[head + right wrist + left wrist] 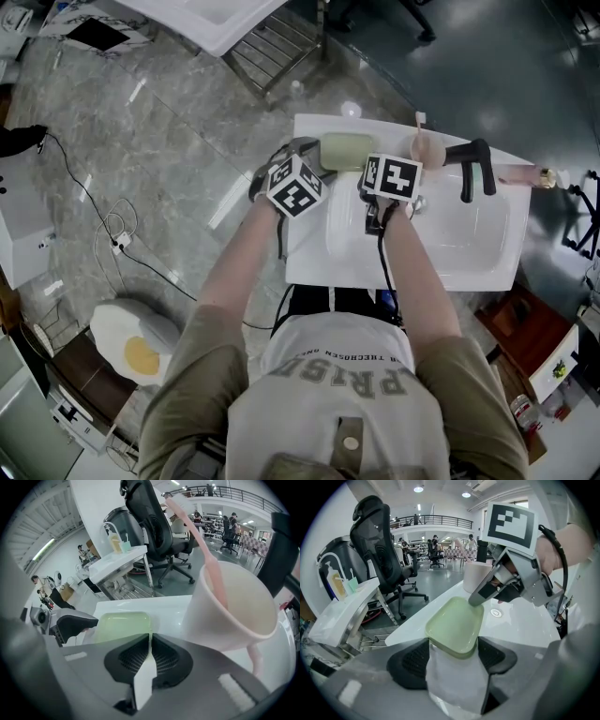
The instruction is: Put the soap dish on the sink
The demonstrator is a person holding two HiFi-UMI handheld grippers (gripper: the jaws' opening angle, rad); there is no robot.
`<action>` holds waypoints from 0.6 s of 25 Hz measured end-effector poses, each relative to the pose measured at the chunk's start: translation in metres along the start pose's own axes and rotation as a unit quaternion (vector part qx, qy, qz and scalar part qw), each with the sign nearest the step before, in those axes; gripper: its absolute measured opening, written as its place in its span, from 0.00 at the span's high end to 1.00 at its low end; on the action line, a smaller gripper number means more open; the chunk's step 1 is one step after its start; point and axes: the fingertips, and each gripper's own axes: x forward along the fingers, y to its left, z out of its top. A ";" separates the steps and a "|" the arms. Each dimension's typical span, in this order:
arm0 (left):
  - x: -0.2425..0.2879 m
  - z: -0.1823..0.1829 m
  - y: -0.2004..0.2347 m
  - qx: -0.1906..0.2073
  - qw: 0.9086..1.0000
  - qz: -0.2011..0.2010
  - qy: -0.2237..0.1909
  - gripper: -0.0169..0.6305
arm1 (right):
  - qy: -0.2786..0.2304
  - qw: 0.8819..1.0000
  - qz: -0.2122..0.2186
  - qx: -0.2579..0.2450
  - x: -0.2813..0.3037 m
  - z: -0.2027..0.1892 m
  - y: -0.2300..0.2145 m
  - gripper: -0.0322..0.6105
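while the left gripper point(453, 643) clamps it, the soap dish point(454, 619) touches the sink point(518, 629).

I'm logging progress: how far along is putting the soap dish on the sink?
Done: the green soap dish already lies on the sink ledge, beside the pink cup. In hand: the left gripper clamps its near end; the right gripper is shut and empty. Left: let go and withdraw.

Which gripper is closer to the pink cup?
Right. The right gripper, jaws shut, is close beside the pink cup. The left gripper is farther away, holding the near end of the soap dish.
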 end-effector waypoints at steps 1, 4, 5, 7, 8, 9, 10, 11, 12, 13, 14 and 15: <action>0.000 0.000 0.000 -0.003 1.000 -0.001 -0.001 0.45 | -0.002 1.000 0.000 0.002 0.000 0.000 0.000 0.91; 0.000 -0.001 0.000 -0.013 1.000 -0.005 -0.004 0.45 | -0.006 1.000 0.002 0.010 0.001 0.000 -0.001 0.90; 0.000 -0.001 0.000 -0.015 1.000 -0.006 -0.004 0.45 | -0.007 1.000 0.002 0.012 0.002 0.000 -0.002 0.90; 0.000 -0.001 0.000 -0.015 1.000 -0.006 -0.006 0.45 | -0.008 1.000 0.001 0.016 0.002 -0.002 -0.002 0.88; -0.001 -0.001 0.000 -0.015 1.000 -0.006 -0.006 0.45 | -0.008 1.000 0.000 0.017 0.002 -0.002 -0.003 0.86; -0.001 -0.001 0.001 -0.016 1.000 -0.006 -0.006 0.45 | -0.008 1.000 -0.001 0.017 0.002 -0.003 -0.003 0.84; -0.001 -0.001 0.001 -0.016 1.000 -0.006 -0.007 0.45 | -0.010 1.000 -0.001 0.016 0.002 -0.003 -0.003 0.81; -0.001 -0.001 0.001 -0.017 1.000 -0.006 -0.007 0.45 | -0.013 1.000 -0.001 0.013 0.002 -0.002 -0.003 0.77; -0.001 -0.001 0.001 -0.016 1.000 -0.006 -0.008 0.45 | -0.017 1.000 -0.001 0.011 0.001 -0.001 -0.002 0.75; -0.001 -0.001 0.001 -0.016 1.000 -0.006 -0.009 0.45 | -0.024 1.000 -0.001 0.010 0.000 0.002 -0.002 0.74; -0.001 -0.001 0.002 -0.015 1.000 -0.005 -0.010 0.45 | -0.030 0.999 -0.001 0.010 -0.002 0.004 -0.001 0.73; -0.002 0.000 0.001 -0.015 1.000 -0.006 -0.010 0.45 | -0.035 0.999 -0.001 0.010 -0.003 0.006 -0.001 0.73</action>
